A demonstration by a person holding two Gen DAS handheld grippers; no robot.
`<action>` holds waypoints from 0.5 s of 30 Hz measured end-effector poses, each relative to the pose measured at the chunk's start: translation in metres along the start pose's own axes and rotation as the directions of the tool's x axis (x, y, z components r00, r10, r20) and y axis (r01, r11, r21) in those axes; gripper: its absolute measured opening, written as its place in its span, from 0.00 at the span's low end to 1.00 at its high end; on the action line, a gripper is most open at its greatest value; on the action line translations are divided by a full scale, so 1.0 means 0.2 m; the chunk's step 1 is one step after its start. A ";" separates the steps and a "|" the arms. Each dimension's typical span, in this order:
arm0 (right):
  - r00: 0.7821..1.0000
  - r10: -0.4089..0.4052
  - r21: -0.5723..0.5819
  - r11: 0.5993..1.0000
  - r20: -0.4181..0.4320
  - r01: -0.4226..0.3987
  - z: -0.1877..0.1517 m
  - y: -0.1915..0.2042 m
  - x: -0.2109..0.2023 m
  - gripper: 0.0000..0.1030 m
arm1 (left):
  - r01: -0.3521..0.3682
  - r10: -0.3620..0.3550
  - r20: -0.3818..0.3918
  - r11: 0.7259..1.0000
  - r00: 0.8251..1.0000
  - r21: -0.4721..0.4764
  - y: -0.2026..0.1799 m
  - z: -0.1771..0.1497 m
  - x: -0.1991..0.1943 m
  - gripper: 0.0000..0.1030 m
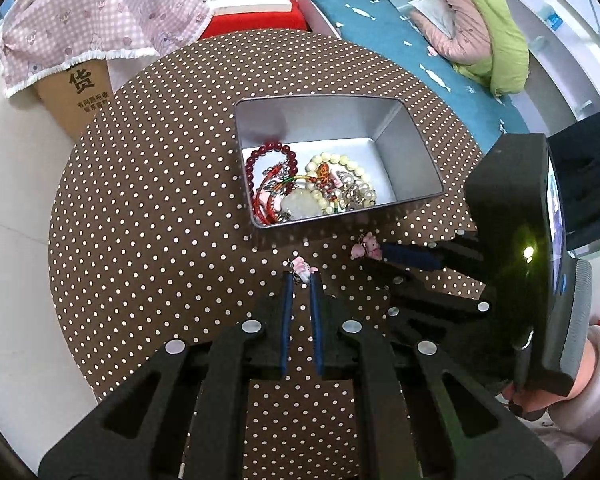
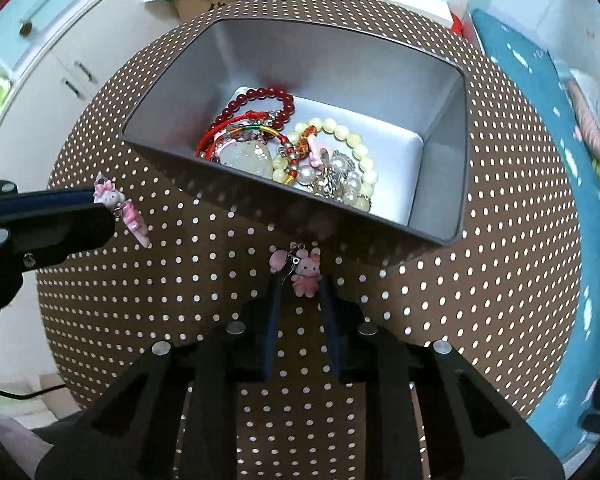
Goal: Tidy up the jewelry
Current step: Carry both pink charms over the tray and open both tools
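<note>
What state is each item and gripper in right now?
Metal tin: open, lidless, holding jewelry.
Red bead bracelet: inside tin.
Cream bead bracelet: inside tin.
Cat charm: clamped by left gripper.
Pink bunny charm: on table, between right gripper fingers, unclamped.

A round bench [image 1: 148, 200] covered in brown cloth with white dots. On it stands an open silver tin [image 1: 412, 148] of jewelry, with a pink bunny charm [image 2: 306, 274] lying just beside it.
</note>
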State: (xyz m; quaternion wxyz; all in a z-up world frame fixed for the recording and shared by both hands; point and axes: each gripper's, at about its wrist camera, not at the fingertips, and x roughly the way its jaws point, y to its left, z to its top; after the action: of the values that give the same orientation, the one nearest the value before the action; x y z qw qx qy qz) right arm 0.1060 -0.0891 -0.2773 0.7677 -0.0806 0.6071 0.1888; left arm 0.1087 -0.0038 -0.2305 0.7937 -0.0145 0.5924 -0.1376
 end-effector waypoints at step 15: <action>0.986 0.096 0.156 0.981 0.136 -0.117 0.08 -0.17 -0.41 0.12 | 0.038 -0.042 0.092 0.998 0.995 0.048 -0.09 0.14 -0.13 0.08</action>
State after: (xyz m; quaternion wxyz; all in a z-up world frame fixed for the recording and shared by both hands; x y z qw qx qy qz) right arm 0.1182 -0.1306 -0.1976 0.7978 0.0273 0.5735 0.1840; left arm 0.1245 -0.0185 -0.1936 0.8177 -0.0145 0.5509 -0.1663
